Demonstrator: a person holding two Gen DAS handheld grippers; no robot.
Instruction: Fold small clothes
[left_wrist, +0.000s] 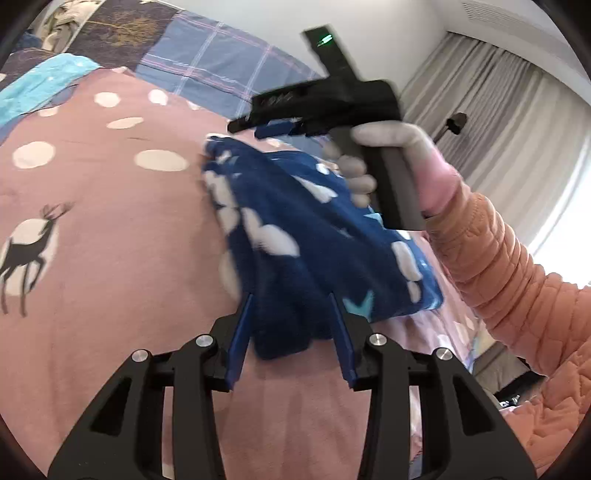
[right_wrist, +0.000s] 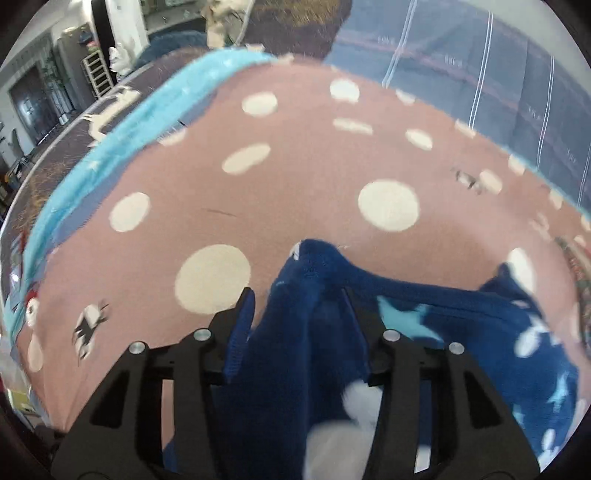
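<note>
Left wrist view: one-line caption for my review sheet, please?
Left gripper straddles a dark blue fleece garment on the pink dotted bedspread; the right gripper holds its far edge.

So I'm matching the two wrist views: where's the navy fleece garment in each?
Left wrist: navy garment centre, running down between the left gripper fingers.
Right wrist: bottom centre to right, bunched in the right gripper.
Shared landmark: pink dotted bedspread.

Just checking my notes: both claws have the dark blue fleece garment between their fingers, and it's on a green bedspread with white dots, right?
Not quite. The bedspread is pink with white dots, not green, as the right wrist view shows. The dark blue fleece garment does sit between the fingers of both the left claw and the right claw.
</note>
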